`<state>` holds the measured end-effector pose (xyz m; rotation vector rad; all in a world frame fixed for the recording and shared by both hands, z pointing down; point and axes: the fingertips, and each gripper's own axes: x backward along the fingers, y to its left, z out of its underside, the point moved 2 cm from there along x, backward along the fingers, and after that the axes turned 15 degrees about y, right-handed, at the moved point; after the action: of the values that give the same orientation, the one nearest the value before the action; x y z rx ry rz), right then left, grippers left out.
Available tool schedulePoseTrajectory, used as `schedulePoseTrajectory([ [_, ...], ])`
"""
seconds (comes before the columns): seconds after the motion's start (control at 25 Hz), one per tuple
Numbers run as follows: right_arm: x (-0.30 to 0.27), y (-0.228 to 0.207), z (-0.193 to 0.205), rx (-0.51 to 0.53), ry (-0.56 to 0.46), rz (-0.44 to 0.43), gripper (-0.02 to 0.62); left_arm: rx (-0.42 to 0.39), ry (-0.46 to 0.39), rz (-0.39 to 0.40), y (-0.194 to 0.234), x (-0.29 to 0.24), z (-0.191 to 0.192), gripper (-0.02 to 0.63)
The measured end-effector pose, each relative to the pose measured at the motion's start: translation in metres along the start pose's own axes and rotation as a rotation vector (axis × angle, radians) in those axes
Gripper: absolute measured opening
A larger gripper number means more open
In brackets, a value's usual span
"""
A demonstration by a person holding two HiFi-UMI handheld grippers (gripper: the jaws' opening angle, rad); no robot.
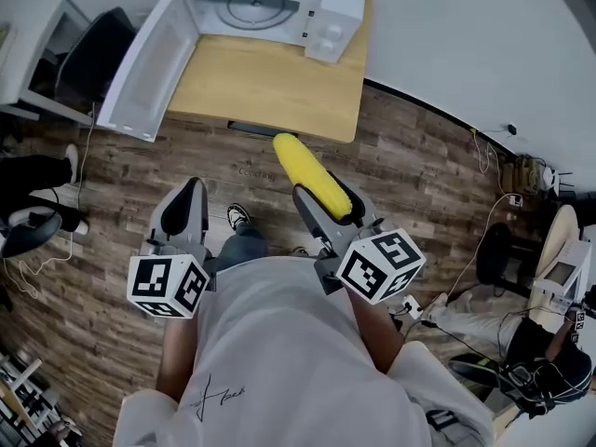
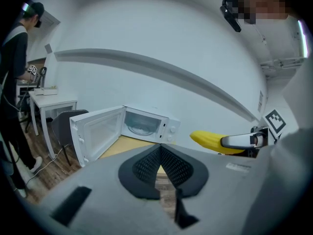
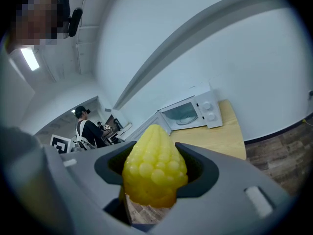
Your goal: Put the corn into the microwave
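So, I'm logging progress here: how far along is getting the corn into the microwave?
Done: the microwave has its door open, and the right gripper has its jaws closed on the corn. In hand: the corn is held over the floor, short of the table. Left: set it inside the microwave. The left gripper is shut, empty.

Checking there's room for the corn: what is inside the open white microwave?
The open white microwave holds a round glass turntable, with nothing visible on it. In the head view its roof covers the cavity's rear.
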<state>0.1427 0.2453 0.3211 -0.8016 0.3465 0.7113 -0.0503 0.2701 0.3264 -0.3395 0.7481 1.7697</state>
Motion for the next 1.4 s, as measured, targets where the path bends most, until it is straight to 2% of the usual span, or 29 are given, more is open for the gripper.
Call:
schedulePoseTrajectory([
  [0.68, -0.101, 0.070, -0.055, 0.089, -0.060, 0.036, 0.262, -0.059, -0.032, 0.065, 0.095, 0.004, -0.056, -0.003],
  [1.2, -0.125, 0.067, -0.063, 0.091, -0.050, 0.077, 0.262, -0.043, -0.011, 0.077, 0.121, -0.001, -0.055, -0.003],
  [1.4, -0.136, 0.058, -0.078, 0.082, -0.060, 0.079, 0.262, -0.048, -0.001, 0.087, 0.124, -0.018, -0.067, -0.005],
])
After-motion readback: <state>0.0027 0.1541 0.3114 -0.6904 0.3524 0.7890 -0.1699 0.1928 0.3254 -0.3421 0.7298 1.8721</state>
